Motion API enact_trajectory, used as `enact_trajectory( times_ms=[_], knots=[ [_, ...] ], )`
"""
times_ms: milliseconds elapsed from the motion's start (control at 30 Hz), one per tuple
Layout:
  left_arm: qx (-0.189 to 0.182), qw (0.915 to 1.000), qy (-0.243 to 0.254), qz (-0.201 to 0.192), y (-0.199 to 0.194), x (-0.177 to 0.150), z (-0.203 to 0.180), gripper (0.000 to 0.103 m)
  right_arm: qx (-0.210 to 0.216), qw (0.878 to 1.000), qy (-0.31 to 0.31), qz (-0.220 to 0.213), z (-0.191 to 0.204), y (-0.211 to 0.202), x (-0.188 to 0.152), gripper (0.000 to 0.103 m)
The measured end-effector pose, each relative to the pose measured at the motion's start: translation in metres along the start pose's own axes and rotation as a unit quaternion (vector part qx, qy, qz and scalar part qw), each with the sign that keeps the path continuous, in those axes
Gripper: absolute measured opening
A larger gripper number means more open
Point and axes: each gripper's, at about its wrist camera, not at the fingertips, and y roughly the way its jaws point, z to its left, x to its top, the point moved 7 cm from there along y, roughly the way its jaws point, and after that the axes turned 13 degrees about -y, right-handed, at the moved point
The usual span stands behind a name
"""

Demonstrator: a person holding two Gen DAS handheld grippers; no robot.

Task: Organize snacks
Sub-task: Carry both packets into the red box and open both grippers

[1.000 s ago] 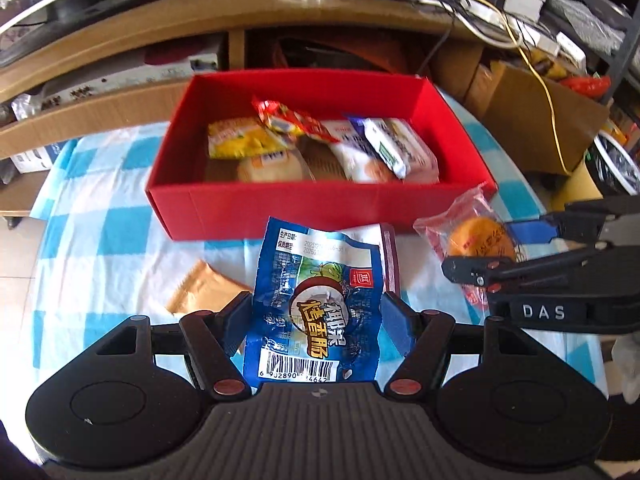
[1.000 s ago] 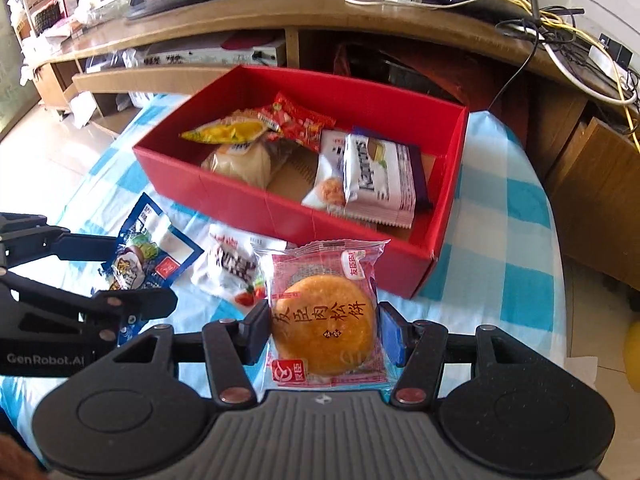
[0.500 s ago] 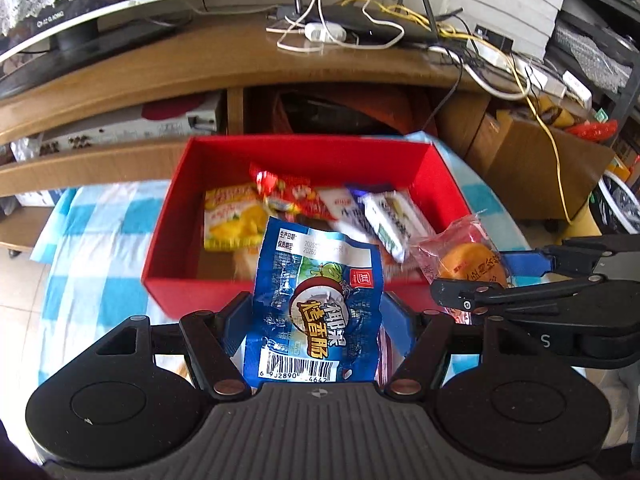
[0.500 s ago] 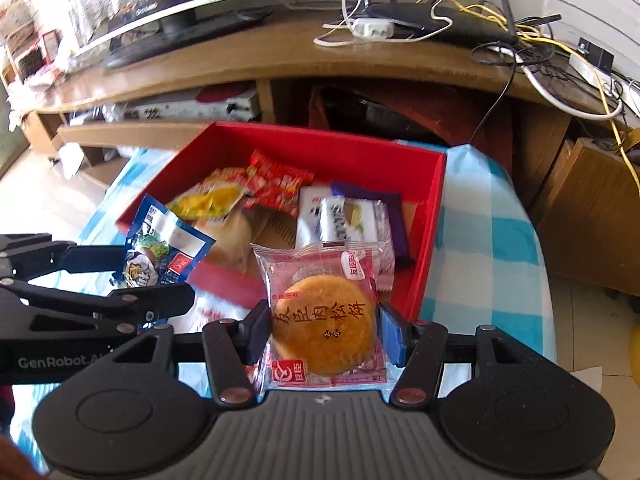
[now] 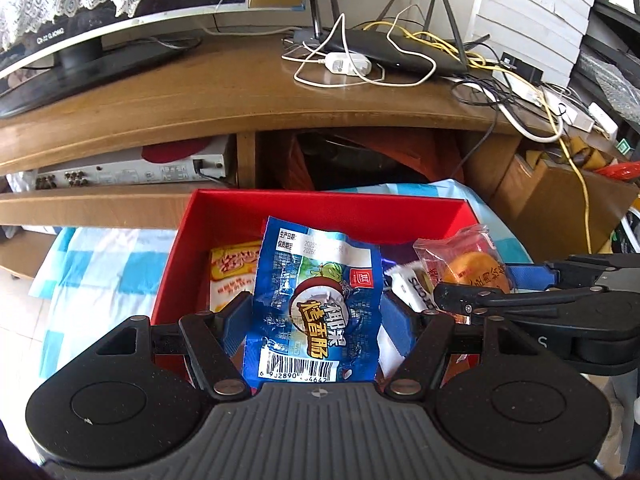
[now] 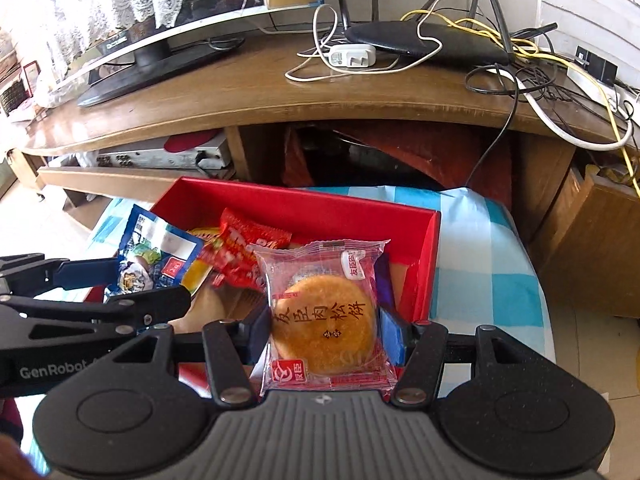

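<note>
Fingers [image 5: 240, 312] flanking blue packet [image 5: 316, 312]

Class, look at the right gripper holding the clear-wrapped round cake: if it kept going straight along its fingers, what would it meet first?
Probably the snacks lying inside the red box; the right gripper holds the cake above them. Depth is unclear.

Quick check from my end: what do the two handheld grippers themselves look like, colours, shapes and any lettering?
Both look alike: matte black bodies with a ribbed grey front plate, two round black discs at the sides, and black linkage bars with metal rivets. The fingers carry blue pads. The left gripper shows white "GenRobot" lettering on its side. The right gripper shows only a white "S" in the left wrist view. No cables or sleeves are visible.
</note>
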Motion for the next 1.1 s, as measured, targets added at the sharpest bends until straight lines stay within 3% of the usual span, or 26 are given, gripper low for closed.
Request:
enact_trajectory(
  times_ms=[1100],
  knots=[
    [0.020, 0.9997, 0.000, 0.015, 0.041, -0.001, 0.011, 0.075, -0.005, 1.000, -0.002, 0.022, -0.006, 0.044, -0.004, 0.072]
  ],
)
